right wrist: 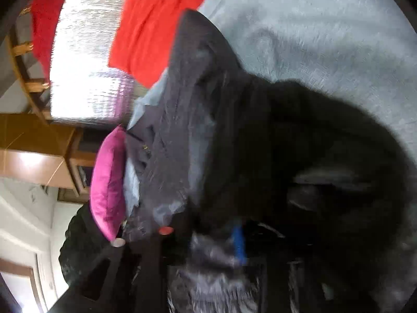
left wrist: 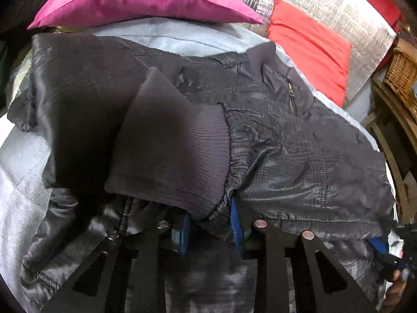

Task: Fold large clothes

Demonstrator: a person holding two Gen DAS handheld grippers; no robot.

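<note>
Left wrist view: the dark jacket point(left wrist: 260, 135) lies spread on a pale blue blanket point(left wrist: 23, 172), its long axis running from just at the fingers away and to the right, with the collar and zip pull point(left wrist: 290, 88) at the far end. A ribbed knit cuff point(left wrist: 172, 151) is folded back over the body of the garment, right ahead of the fingertips. The left gripper point(left wrist: 211, 230) has its blue-padded fingers point(left wrist: 185, 232) clenched on a fold of jacket fabric just under that cuff; cloth fills the gap between them. Beyond the garment sit a magenta pillow point(left wrist: 140, 0) and, to the right of it, a red cushion point(left wrist: 310, 49) against a silvery sheet point(left wrist: 325, 7). A wicker basket point(left wrist: 404, 78) shows at the far right edge. Low on the right, the other gripper's blue pad shows at the jacket's edge.

Right wrist view: the picture is rolled sideways and blurred. Here the jacket point(right wrist: 198, 130) stretches from the fingers up toward the collar at the top, with the blanket point(right wrist: 312, 26) to the right. The right gripper point(right wrist: 216, 240) shows one blue pad point(right wrist: 238, 242) pressed against dark fabric bunched over the fingers; I cannot tell how firmly they grasp it. This view alone shows wooden furniture point(right wrist: 39, 151) left of the fingers, plus the pillow point(right wrist: 109, 182) and cushion point(right wrist: 153, 31).
</note>
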